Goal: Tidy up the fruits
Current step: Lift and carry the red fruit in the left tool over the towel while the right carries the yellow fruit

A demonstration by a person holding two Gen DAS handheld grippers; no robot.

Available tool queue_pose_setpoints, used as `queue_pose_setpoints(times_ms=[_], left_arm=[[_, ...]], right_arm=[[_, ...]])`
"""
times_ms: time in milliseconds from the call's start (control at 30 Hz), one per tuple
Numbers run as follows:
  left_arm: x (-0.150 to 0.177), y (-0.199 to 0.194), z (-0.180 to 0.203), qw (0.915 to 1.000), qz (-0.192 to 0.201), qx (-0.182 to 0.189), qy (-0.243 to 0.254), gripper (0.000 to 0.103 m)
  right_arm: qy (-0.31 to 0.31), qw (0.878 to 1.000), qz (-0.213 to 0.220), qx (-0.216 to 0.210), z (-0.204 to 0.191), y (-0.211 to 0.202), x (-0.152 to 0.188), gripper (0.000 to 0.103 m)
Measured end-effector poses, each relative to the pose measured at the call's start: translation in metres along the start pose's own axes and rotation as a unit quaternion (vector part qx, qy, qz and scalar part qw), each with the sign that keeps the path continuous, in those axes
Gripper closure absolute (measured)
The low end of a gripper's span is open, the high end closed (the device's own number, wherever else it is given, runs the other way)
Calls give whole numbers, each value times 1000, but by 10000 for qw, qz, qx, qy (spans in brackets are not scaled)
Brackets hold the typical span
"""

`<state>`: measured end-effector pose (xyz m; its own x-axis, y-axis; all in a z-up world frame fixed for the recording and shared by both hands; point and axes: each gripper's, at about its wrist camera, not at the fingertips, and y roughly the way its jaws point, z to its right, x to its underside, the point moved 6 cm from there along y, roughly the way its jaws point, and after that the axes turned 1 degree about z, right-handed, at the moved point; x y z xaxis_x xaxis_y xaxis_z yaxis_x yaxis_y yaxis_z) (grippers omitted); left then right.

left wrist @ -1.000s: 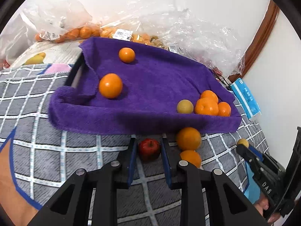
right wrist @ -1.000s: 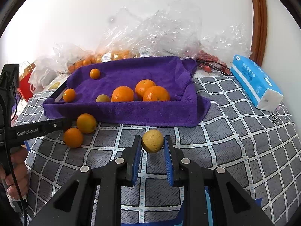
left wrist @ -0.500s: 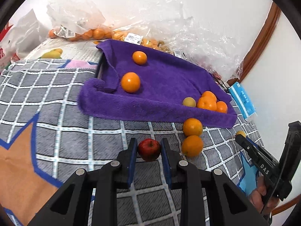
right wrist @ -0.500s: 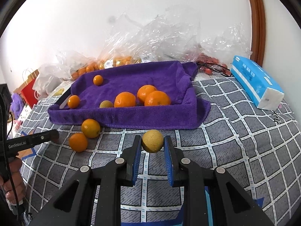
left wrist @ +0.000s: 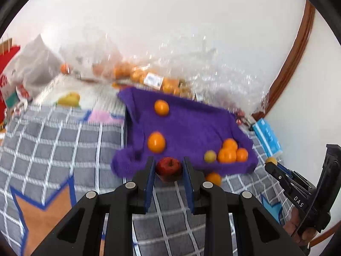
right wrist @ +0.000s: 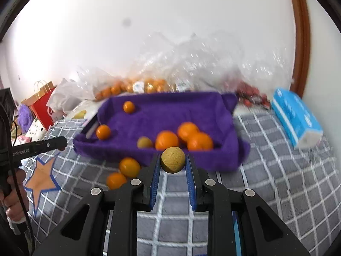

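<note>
My left gripper (left wrist: 168, 168) is shut on a red apple (left wrist: 168, 166) and holds it above the checked cloth, in front of the purple towel-lined tray (left wrist: 191, 128). My right gripper (right wrist: 173, 164) is shut on a yellow-brown round fruit (right wrist: 173, 159), raised in front of the tray's (right wrist: 226, 155) near edge. The tray holds several oranges (right wrist: 167, 139) and a small yellow-green fruit (right wrist: 144, 142). Two oranges (right wrist: 129, 166) lie on the cloth in front of the tray. The right gripper also shows in the left wrist view (left wrist: 271, 163), at the right.
Clear plastic bags of oranges (left wrist: 136, 74) lie behind the tray against the wall. A blue tissue pack (right wrist: 297, 117) lies right of the tray. A red paper bag (right wrist: 43, 104) and a white bag stand at the left. A grey checked cloth (right wrist: 277, 170) covers the surface.
Both grippers have risen and pulled back with their fruit, so the tray looks smaller and farther. The left gripper has also swung right. The views are motion-blurred now.
</note>
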<state>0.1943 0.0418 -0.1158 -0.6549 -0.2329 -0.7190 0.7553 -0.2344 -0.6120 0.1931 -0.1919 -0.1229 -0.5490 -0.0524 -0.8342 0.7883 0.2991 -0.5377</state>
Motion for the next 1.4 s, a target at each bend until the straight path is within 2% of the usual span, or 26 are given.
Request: queue_pose_setpoints(times_ms=[200,500,700,767,867,967,1067,1200,1400], left_arm=[[-35,7,2,9995,289,-39,89,79],[-64,46,7,9994,338,25,51,79],[-52,74,-15,9996,204,5,-182,79],[-49,80,-25,9996,122,-79,-258,79],[-49,85,-41,9985,222,-351,-348,79],[-48,93,-54,9975,115,-145,-688,79],[-47,98,-58,9966,96,-22,-819,79],[-43,102,-50,9974,122,90,-710,79],[-35,110,-34,9981,3,365,-499,79]], right_arm=[[-36,9995,236,-216,-18,10,-37,79],[-12,9989,354,-293,-35,49,-77,79],[146,9991,128,-368,-30,83,-61,79],[239,9989,-27,-404,-24,94,-55,79],[410,9986,-96,-322,-10,101,-52,79],[560,9981,-71,-240,4,102,-51,79],[695,9973,-66,-234,12,104,-48,79],[731,9965,-246,-335,12,114,-42,79],[361,9972,-470,-454,-10,125,-32,79]])
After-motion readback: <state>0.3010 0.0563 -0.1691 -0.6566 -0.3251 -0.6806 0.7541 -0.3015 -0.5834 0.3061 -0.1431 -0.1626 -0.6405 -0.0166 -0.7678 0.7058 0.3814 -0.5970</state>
